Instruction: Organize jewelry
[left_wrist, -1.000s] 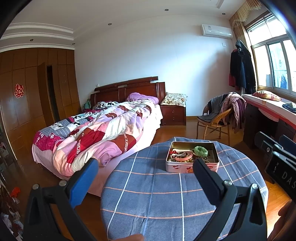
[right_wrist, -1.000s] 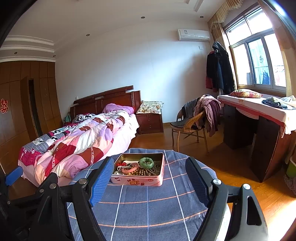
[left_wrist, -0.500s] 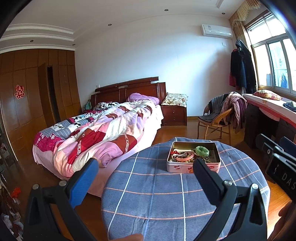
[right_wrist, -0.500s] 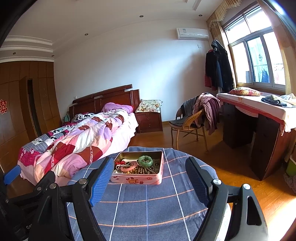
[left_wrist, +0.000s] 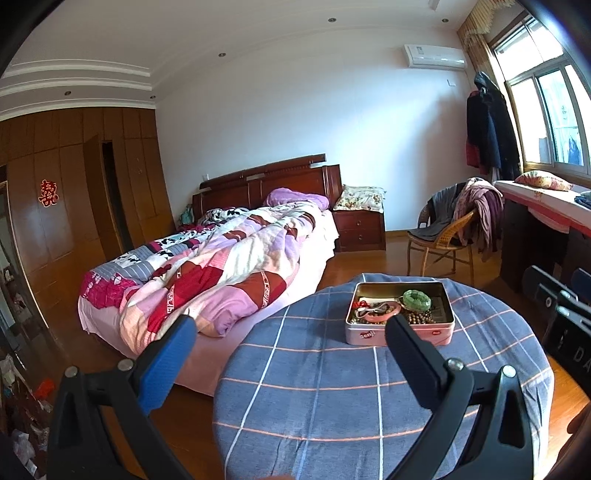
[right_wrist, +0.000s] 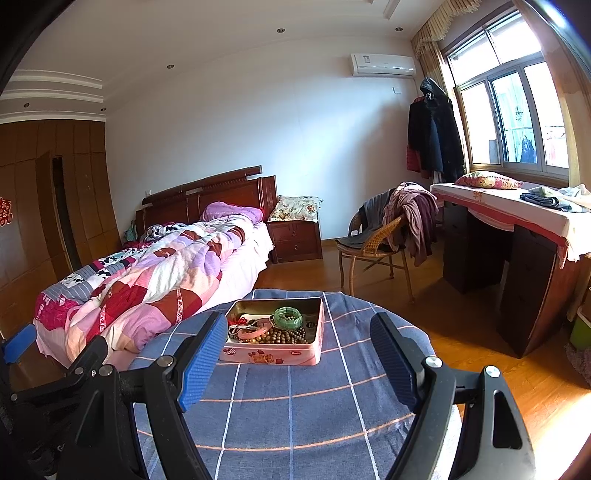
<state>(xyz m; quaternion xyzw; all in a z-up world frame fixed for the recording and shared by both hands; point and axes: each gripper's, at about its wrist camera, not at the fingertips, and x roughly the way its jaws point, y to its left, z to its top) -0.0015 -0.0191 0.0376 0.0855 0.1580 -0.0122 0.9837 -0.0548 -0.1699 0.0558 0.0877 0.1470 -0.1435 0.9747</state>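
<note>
Round checked surface (right_wrist: 295, 406) beside bed (right_wrist: 147, 273); pink tin (right_wrist: 273, 349) of jewelry (right_wrist: 277, 328) upon surface. Left gripper (left_wrist: 288, 332) and right gripper (right_wrist: 299, 325) short of tin, jaws released, empty.

You have a round table (right_wrist: 295, 424) in front of you, covered by a blue-grey cloth with white and orange check lines (left_wrist: 314, 387). One thing lies directly on it: an open, lidless rectangular pink tin (right_wrist: 273, 356) (left_wrist: 399, 334) with a metal inside, standing toward the far edge and holding mixed jewelry.
</note>
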